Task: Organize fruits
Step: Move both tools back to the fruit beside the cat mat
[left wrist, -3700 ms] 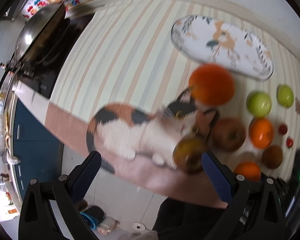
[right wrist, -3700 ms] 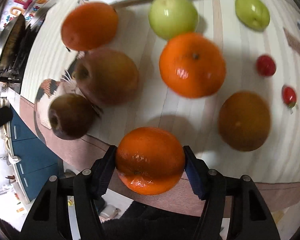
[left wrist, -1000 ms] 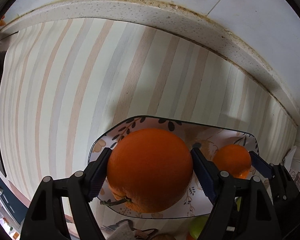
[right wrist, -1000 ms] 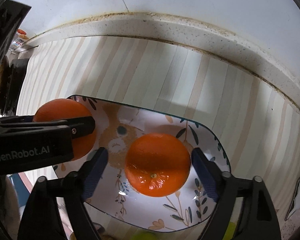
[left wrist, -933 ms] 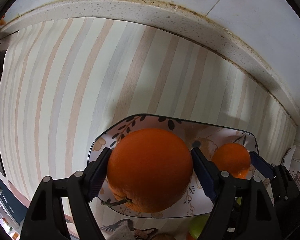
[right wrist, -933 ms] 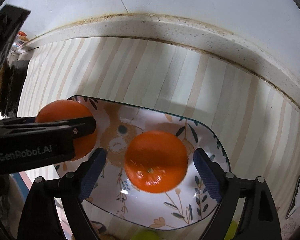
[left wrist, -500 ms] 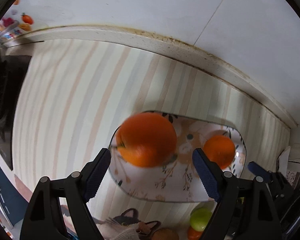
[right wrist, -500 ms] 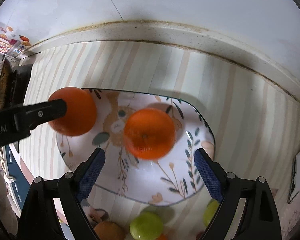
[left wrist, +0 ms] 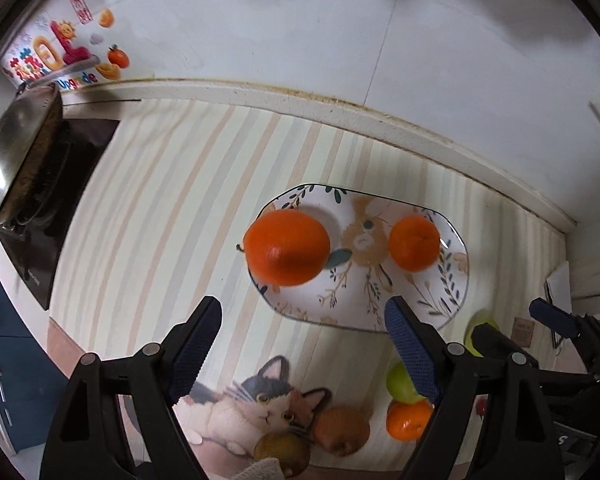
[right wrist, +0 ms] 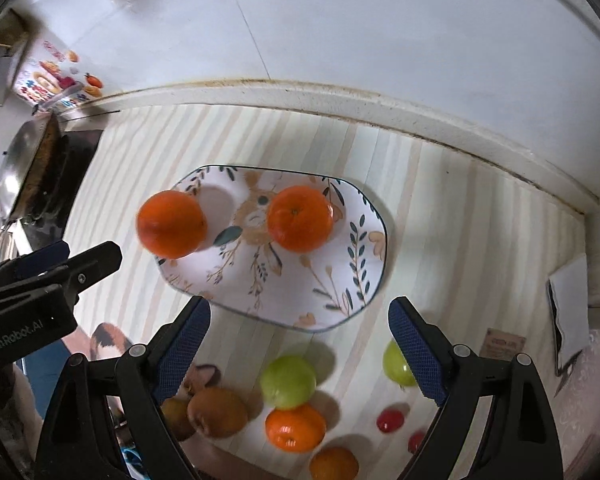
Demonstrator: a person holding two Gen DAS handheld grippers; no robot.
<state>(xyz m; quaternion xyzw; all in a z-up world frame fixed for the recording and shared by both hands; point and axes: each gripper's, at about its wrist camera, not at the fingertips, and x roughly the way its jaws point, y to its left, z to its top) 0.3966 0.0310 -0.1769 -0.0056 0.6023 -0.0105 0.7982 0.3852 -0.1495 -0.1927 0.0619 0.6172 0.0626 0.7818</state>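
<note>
A floral oval plate [left wrist: 440, 304] [right wrist: 340, 296] lies on the striped counter. A large orange [left wrist: 287, 253] [right wrist: 171, 224] rests at its left end and a smaller orange [left wrist: 414, 243] [right wrist: 300, 218] right of the middle. My left gripper [left wrist: 304, 344] is open and empty, raised in front of the plate. My right gripper [right wrist: 298, 344] is open and empty too, raised over the plate's near edge. Near the front edge lie two green apples [right wrist: 288, 382] [right wrist: 396, 362], an orange [right wrist: 295, 427], brown fruits [right wrist: 217, 412] and small red fruits [right wrist: 390, 421].
A stove with a lidded wok [left wrist: 16, 160] stands at the far left. A wall with a raised ledge [left wrist: 340, 116] runs behind the plate. A cat-print mat [left wrist: 256, 400] covers the counter's front. Paper items [right wrist: 568, 312] lie at the right.
Both grippers opened, let go of their oranges onto the plate and pulled back and up. The loose fruits at the front came into view.
</note>
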